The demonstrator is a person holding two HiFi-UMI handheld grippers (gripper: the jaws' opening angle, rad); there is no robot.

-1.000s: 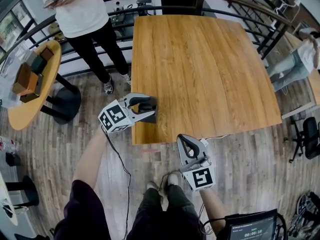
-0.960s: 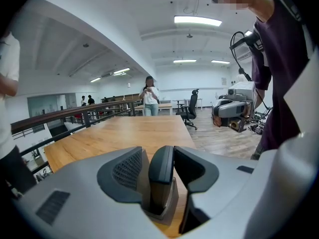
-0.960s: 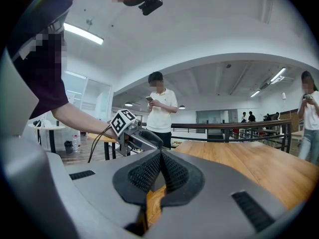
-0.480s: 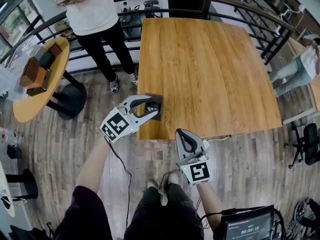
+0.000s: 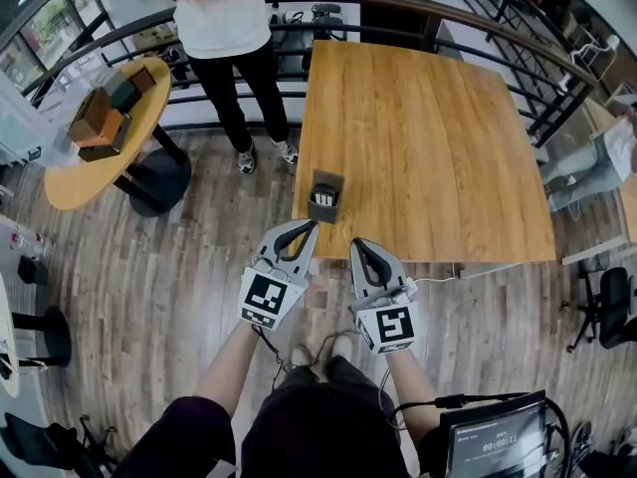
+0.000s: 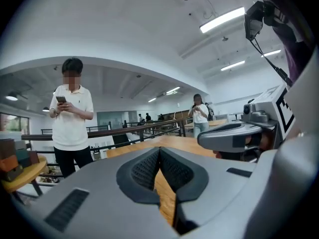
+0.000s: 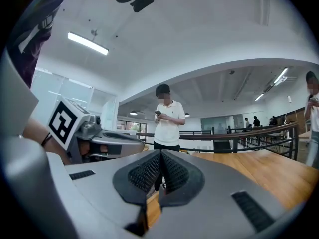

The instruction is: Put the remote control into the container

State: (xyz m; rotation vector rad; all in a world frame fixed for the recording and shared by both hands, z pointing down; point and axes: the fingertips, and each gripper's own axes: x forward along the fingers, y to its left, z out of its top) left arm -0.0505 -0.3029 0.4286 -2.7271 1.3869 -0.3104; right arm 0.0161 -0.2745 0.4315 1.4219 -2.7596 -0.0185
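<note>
A small dark container (image 5: 325, 195) stands upright on the wooden table (image 5: 428, 137), close to its near left corner. Something pale with dark marks shows inside its open top; I cannot tell what it is. My left gripper (image 5: 310, 226) hovers off the table's near edge, just short of the container, shut and empty (image 6: 159, 151). My right gripper (image 5: 356, 243) is beside it, pointing at the table edge, also shut with nothing in it (image 7: 160, 156). Each gripper view shows the other gripper alongside.
A person in a white shirt (image 5: 224, 18) stands beyond the table's far left corner, by a dark railing (image 5: 438, 13). A round table (image 5: 70, 182) with stacked boxes is at the left. A screen (image 5: 493, 451) sits at lower right, and a chair (image 5: 617, 292) at the right.
The left gripper was at the container by the table corner; it has let go, drawn back off the edge and shut. The container now stands free. The right gripper moved slightly up beside it.
</note>
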